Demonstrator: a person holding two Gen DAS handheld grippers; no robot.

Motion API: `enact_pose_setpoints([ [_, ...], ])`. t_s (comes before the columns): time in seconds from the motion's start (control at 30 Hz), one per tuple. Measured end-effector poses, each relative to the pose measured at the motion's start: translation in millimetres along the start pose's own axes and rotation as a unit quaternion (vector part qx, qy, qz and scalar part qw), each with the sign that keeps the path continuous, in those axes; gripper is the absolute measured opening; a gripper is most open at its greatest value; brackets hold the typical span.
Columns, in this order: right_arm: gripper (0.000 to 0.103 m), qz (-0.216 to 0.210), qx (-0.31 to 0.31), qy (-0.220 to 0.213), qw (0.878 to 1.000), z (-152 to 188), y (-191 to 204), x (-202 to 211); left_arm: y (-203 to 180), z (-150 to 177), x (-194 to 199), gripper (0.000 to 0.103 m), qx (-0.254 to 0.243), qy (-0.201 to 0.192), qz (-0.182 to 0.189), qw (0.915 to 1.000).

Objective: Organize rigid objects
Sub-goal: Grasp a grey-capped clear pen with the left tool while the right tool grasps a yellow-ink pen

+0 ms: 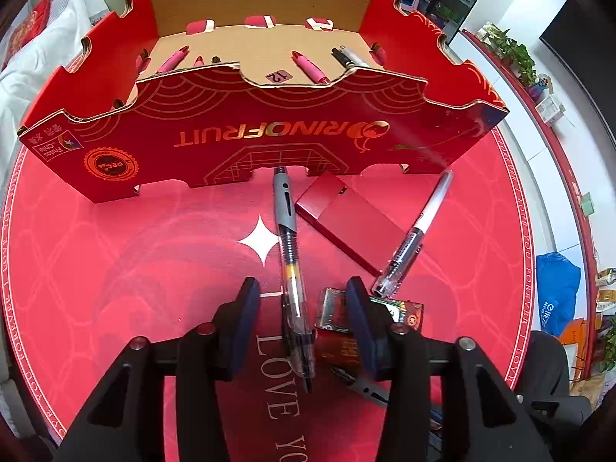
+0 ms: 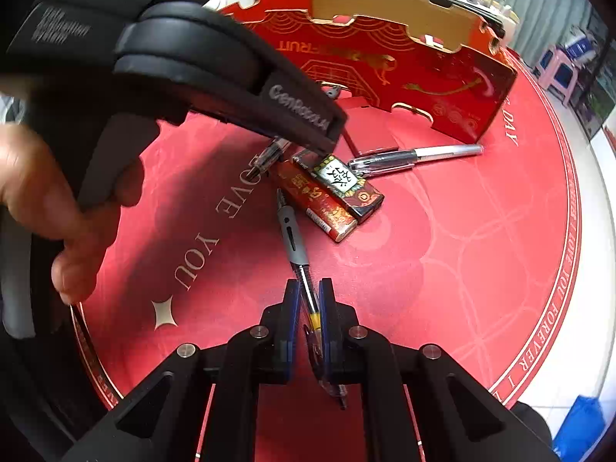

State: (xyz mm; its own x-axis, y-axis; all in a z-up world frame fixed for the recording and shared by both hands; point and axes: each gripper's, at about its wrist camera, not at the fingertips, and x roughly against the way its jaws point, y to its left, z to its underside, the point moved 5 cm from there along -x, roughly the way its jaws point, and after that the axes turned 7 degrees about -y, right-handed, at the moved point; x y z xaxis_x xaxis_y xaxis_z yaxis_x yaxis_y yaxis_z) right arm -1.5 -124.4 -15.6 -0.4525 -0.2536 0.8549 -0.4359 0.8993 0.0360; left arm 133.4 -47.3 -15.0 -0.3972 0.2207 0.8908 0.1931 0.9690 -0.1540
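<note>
My right claw [image 2: 310, 300] is clamped on a pen [image 2: 294, 238]; left claw [image 1: 304, 300] sits apart around another pen [image 1: 287, 231], box [image 1: 261, 131] at 12 o'clock.

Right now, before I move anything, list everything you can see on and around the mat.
cardboard tray: one, red outside and brown inside, at the far side of the mat
pink pens: at least three, inside the tray
black-and-silver pen: one, inside the tray at its right end
grey-grip clear pens: two, one lying on the mat, one lifted
white-barrelled pen: one, on the mat by the flat box
flat box: one, plain red, in front of the tray
decorated packs: two, red and gold, side by side
round mat: one, red, under everything
left hand-held gripper: open, straddling the lying pen
right hand-held gripper: shut on the other pen
hand: one, holding the left hand-held gripper
</note>
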Motion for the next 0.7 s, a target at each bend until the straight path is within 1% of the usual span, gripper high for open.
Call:
enact_pose_setpoints([
  [0.03, 0.019, -0.001, 0.005, 0.006, 1.0, 1, 3, -2, 1, -1, -3, 0.061, 0.002, 0.0, -0.002, 1.0],
  [0.07, 0.038, -0.003, 0.007, 0.009, 1.0, 3, 5, -4, 3, -1, -3, 0.062, 0.005, 0.001, -0.003, 1.0],
  [0.1, 0.049, -0.005, 0.01, 0.009, 1.0, 4, 6, -4, 4, -2, -3, 0.062, 0.004, 0.0, -0.001, 1.0],
  [0.13, 0.054, -0.005, 0.015, 0.006, 1.0, 4, 8, -4, 4, -2, -3, 0.062, 0.001, 0.0, -0.002, 1.0],
  [0.2, 0.054, -0.001, 0.022, 0.015, 1.0, 4, 11, -9, 2, -2, -3, 0.062, -0.006, -0.003, -0.003, 1.0],
  [0.3, 0.053, 0.007, 0.033, 0.013, 0.999, 6, 16, -11, 2, -3, -2, 0.055, -0.003, -0.007, 0.004, 1.0],
  [0.4, 0.053, 0.008, 0.034, 0.012, 0.999, 6, 20, -11, -2, -5, -3, 0.041, -0.002, -0.007, 0.023, 0.9997],
  [0.43, 0.053, 0.008, 0.035, 0.012, 0.999, 6, 22, -12, -3, -5, -3, 0.034, -0.001, -0.007, 0.03, 0.9995],
  [0.5, 0.053, 0.009, 0.035, 0.012, 0.999, 11, 21, -10, -3, -7, -4, 0.032, 0.002, -0.008, 0.037, 0.9993],
  [0.53, 0.052, 0.01, 0.036, 0.012, 0.999, 11, 20, -10, -3, -8, -4, 0.031, 0.003, -0.007, 0.037, 0.9993],
  [0.57, 0.052, 0.01, 0.035, 0.012, 0.999, 11, 19, -9, -2, -9, -5, 0.028, 0.003, -0.006, 0.035, 0.9994],
  [0.63, 0.052, 0.01, 0.033, 0.01, 0.999, 12, 19, -8, 1, -12, -6, 0.028, 0.007, -0.003, 0.035, 0.9994],
  [0.7, 0.052, 0.01, 0.031, 0.008, 0.999, 12, 18, -5, 3, -16, -8, 0.024, 0.012, 0.003, 0.034, 0.9994],
])
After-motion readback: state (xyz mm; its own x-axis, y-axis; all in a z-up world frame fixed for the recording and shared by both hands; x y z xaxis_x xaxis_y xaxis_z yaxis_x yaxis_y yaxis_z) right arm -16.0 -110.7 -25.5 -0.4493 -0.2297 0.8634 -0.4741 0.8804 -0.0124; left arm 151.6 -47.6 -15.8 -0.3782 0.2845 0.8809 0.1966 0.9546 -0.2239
